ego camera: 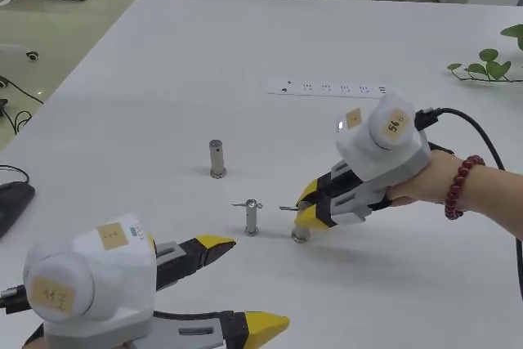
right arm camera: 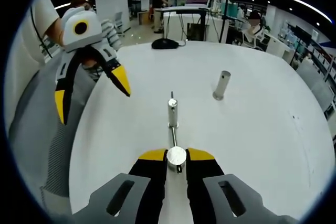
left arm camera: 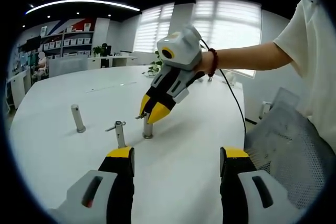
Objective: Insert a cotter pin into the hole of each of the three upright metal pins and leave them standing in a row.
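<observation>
Three upright metal pins stand on the white table. The far pin (ego camera: 216, 158) (right arm camera: 222, 84) is bare. A cotter pin (ego camera: 242, 203) crosses the middle pin (ego camera: 252, 217) (left arm camera: 120, 134) (right arm camera: 172, 113). My right gripper (ego camera: 306, 206) (left arm camera: 151, 113) (right arm camera: 176, 156) hovers at the top of the near pin (ego camera: 301, 234) (left arm camera: 148, 128) (right arm camera: 176, 157), shut on another cotter pin (ego camera: 288, 208) whose end pokes out to the left. My left gripper (ego camera: 245, 284) (left arm camera: 177, 156) (right arm camera: 92, 95) is open and holds nothing, a short way in front of the row.
A white power strip (ego camera: 327, 87) lies further back on the table, and a green plant (ego camera: 490, 67) sits at the right edge. A dark object (ego camera: 12, 198) rests at the table's left edge. A black cable (ego camera: 482, 140) trails from the right gripper.
</observation>
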Action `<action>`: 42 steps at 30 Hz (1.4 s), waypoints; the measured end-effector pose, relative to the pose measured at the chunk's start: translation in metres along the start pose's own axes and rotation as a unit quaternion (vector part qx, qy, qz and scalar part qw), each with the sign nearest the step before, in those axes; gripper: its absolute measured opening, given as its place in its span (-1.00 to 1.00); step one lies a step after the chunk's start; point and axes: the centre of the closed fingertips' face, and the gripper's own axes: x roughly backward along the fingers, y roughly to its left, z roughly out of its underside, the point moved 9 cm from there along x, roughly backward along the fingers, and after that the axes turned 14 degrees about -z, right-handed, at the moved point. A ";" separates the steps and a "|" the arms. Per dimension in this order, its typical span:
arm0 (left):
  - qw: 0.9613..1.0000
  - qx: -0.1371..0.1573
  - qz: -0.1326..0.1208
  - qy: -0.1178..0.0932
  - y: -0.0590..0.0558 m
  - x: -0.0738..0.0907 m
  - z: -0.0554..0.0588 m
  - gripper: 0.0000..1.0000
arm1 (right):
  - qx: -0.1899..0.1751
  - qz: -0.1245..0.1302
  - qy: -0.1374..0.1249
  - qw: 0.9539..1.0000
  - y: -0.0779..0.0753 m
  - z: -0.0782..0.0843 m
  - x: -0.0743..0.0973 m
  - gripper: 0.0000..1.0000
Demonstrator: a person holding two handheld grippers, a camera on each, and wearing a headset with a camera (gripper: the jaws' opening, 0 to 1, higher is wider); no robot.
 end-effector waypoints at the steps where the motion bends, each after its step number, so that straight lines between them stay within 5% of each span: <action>1: 1.000 0.000 0.000 0.000 0.000 0.000 0.000 0.31 | -0.001 0.000 -0.001 1.000 0.000 0.000 0.000 -0.71; 16: 1.000 -0.002 0.000 0.001 0.000 0.000 0.001 0.32 | -0.007 -0.003 -0.010 1.000 -0.001 0.000 -0.001 -0.69; 42: 1.000 -0.001 -0.008 -0.008 0.000 0.004 -0.004 0.35 | -0.067 0.000 -0.050 0.997 0.015 -0.008 0.004 -0.23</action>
